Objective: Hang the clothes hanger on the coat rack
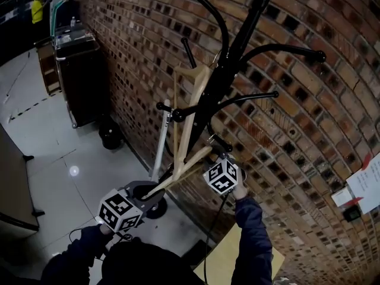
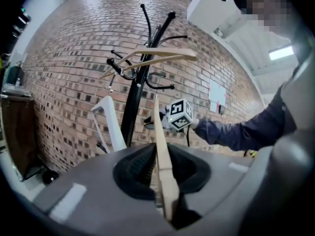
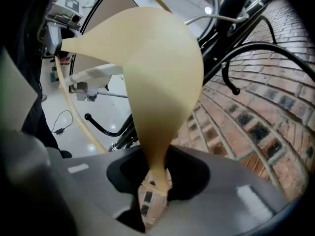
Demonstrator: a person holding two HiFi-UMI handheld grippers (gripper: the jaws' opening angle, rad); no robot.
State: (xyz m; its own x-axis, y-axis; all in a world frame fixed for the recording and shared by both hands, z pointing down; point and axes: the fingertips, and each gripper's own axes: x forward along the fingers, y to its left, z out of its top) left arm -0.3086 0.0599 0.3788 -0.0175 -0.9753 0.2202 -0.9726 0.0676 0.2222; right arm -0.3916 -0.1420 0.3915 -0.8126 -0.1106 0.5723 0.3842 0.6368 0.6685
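Hanger (image 2: 160, 136) (pale wood) spans level just beside the coat rack (image 1: 224, 76) by the brick wall (image 1: 309, 111), left end pinched by the left gripper (image 2: 165, 181), right end pinched by the right gripper (image 3: 155, 181).

One tall black metal coat rack (image 1: 222, 76), two pale wooden clothes hangers (image 2: 162, 54) (image 2: 164, 166), one white angular hanger (image 1: 161, 141), two grey handheld grippers (image 1: 151, 193) (image 1: 214, 155).
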